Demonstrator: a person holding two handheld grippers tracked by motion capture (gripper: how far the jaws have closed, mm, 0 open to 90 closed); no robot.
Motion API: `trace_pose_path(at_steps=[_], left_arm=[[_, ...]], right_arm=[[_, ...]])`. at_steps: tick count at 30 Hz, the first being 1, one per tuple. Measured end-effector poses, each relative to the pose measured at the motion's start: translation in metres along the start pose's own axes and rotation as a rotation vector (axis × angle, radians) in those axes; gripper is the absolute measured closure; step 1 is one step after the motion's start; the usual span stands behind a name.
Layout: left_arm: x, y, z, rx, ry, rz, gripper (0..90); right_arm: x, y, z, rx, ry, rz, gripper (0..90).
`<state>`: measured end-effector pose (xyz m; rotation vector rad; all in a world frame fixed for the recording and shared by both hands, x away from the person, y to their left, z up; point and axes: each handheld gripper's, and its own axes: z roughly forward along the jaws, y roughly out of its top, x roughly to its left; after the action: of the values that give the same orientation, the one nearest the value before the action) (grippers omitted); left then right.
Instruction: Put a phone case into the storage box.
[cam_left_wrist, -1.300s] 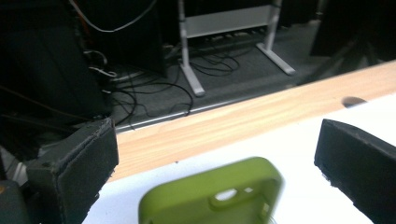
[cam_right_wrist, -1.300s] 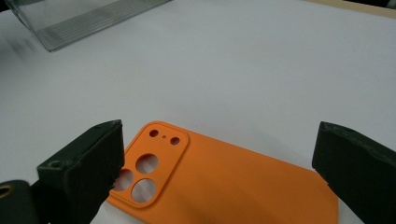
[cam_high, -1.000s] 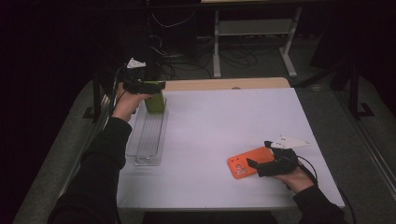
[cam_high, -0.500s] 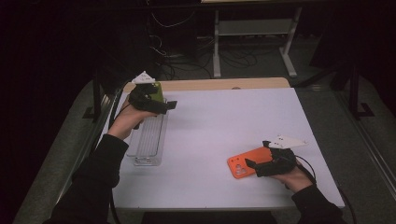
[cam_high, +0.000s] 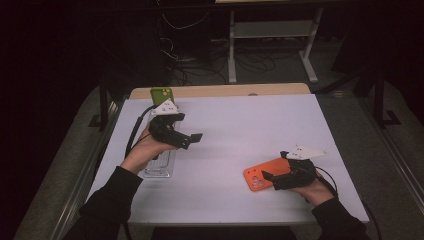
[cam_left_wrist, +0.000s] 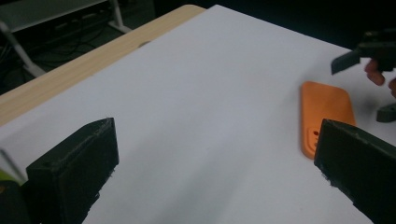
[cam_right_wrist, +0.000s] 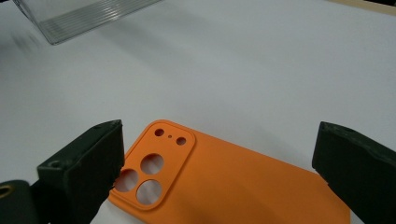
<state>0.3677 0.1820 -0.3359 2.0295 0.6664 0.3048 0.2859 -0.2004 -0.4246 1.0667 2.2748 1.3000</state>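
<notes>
An orange phone case (cam_high: 259, 176) lies flat near the table's front right, camera holes up. My right gripper (cam_high: 276, 171) is open, its jaws on either side of the orange case (cam_right_wrist: 233, 186) without closing on it. A green phone case (cam_high: 161, 94) sits at the far end of a clear ribbed tray (cam_high: 161, 166) at the left. My left gripper (cam_high: 192, 140) is open and empty, held over the table beside the tray and pointing at the orange case (cam_left_wrist: 326, 116). The right gripper (cam_left_wrist: 373, 51) also appears far off in the left gripper view.
The white table top (cam_high: 240, 130) has a wooden strip (cam_high: 225, 90) along its far edge. One end of the clear tray (cam_right_wrist: 84, 18) appears at the top left of the right gripper view. Beyond the table are dark floor, cables and a metal stand (cam_high: 270, 35).
My left gripper has let go of the green case at the tray's far end and swung right and nearer, now open over the table. The right gripper and orange case stayed put.
</notes>
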Motion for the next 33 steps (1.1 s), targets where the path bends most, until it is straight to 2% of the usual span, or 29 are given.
trace_pose_path(at_steps=[4, 8, 14, 19, 22, 27, 29, 33], left_arm=[[-0.015, -0.006, 0.001, 0.002, -0.026, 0.023, 0.0], [-0.029, -0.012, 0.001, -0.002, -0.036, 0.030, 0.0], [-0.050, -0.026, 0.006, 0.030, -0.070, 0.050, 0.0], [-0.064, -0.042, 0.011, 0.030, -0.081, 0.042, 0.0], [-0.070, -0.050, 0.015, 0.034, -0.081, 0.049, 0.0], [-0.073, -0.057, 0.018, 0.020, -0.098, 0.037, 0.0], [-0.074, -0.059, 0.020, 0.025, -0.098, 0.045, 0.0], [-0.076, -0.061, 0.024, 0.023, -0.105, 0.051, 0.0]], right_arm=[[0.000, 0.000, 0.000, 0.006, 0.001, 0.001, 1.5], [0.001, 0.000, 0.000, 0.009, 0.003, 0.002, 1.5], [0.001, -0.001, -0.004, 0.021, -0.001, -0.006, 1.7], [-0.002, 0.003, -0.008, 0.016, -0.021, 0.005, 5.3], [-0.004, 0.006, -0.010, 0.035, -0.036, 0.006, 10.4], [-0.012, 0.014, -0.008, 0.087, -0.041, 0.026, 20.4], [-0.015, 0.017, -0.005, 0.120, -0.048, 0.051, 27.7], [-0.024, 0.023, 0.003, 0.173, -0.084, 0.058, 47.2]])
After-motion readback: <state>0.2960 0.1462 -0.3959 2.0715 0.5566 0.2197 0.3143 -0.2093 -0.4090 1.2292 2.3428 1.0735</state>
